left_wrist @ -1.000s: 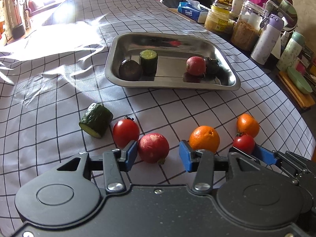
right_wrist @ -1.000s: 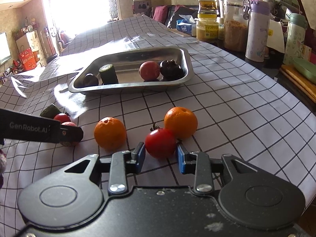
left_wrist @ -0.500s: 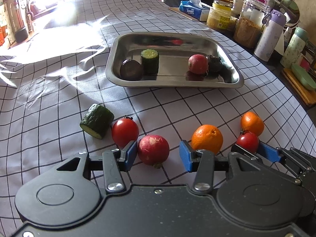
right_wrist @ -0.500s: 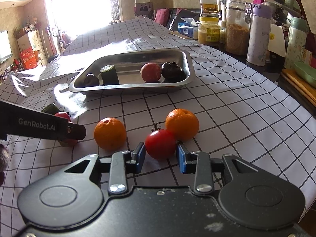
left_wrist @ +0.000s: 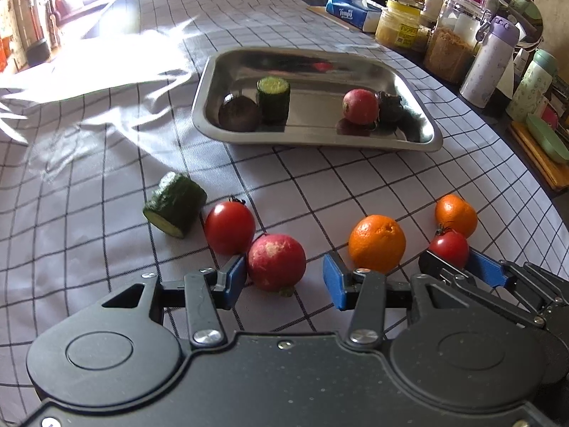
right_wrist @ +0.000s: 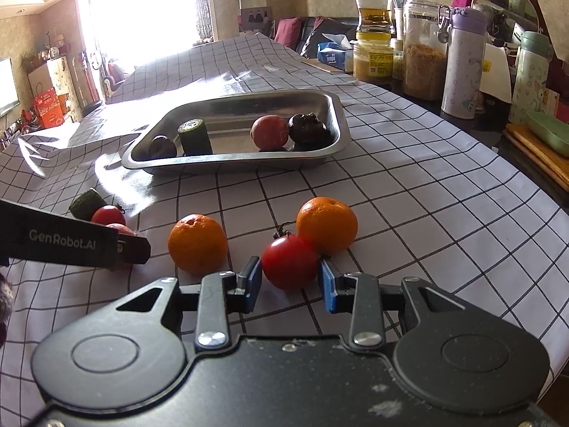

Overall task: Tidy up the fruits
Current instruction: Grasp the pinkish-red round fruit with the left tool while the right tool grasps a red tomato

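On tabletop (right_wrist: 409,192): right gripper (right_wrist: 290,281) jaws clamp a tomato (right_wrist: 290,261); left gripper (left_wrist: 284,279) jaws open, radish (left_wrist: 276,261) between them, touching one pad only.

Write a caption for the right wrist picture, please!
Right gripper closes on a tomato beside two oranges, metal tray behind.

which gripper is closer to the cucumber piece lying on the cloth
Left. The left gripper sits around a radish just short of the cucumber piece; the right gripper, clamped on a tomato, is farther off, beyond the near orange.
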Tool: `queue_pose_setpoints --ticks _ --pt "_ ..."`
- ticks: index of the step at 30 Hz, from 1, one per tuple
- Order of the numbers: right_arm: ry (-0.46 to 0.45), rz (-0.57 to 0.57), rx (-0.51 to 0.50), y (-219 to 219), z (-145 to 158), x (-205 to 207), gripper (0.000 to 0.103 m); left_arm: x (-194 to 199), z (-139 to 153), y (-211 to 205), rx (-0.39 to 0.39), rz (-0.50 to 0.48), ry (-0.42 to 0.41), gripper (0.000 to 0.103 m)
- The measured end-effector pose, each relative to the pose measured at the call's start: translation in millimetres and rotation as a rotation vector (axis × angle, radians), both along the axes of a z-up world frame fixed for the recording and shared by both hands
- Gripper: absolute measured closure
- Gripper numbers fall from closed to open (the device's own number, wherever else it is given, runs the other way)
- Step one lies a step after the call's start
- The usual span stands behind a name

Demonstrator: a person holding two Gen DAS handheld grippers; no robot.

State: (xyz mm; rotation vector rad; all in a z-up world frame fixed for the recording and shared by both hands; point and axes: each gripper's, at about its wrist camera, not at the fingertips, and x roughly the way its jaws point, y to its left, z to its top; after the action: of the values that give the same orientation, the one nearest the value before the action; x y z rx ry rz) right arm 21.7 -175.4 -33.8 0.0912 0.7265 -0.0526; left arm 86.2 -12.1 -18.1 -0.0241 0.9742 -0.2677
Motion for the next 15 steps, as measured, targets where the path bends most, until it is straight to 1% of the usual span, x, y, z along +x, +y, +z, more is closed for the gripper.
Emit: queue_pose_setpoints --ticks 1,6,9,10,15 --pt "0.000 -0.002 -0.002 0 0 0 0.068 2 -2 1 -0.011 0.001 0.015 0.049" --pt "-0.001 -0.003 -0.008 1 0 -1 0.070 5 -2 2 -0.034 0.015 0.020 0.049" --pt "0.008 -0.002 0.000 0 1 -2 0.070 8 -1 4 -0.057 0.022 0.034 0.054" --pt "0.013 -0.001 0.009 -1 2 -2 0.070 9 -1 5 -0.060 0.028 0.036 0.059" --pt "0.041 0.013 0.054 -4 5 -5 0.070 11 2 11 -0.098 0.019 0.077 0.059"
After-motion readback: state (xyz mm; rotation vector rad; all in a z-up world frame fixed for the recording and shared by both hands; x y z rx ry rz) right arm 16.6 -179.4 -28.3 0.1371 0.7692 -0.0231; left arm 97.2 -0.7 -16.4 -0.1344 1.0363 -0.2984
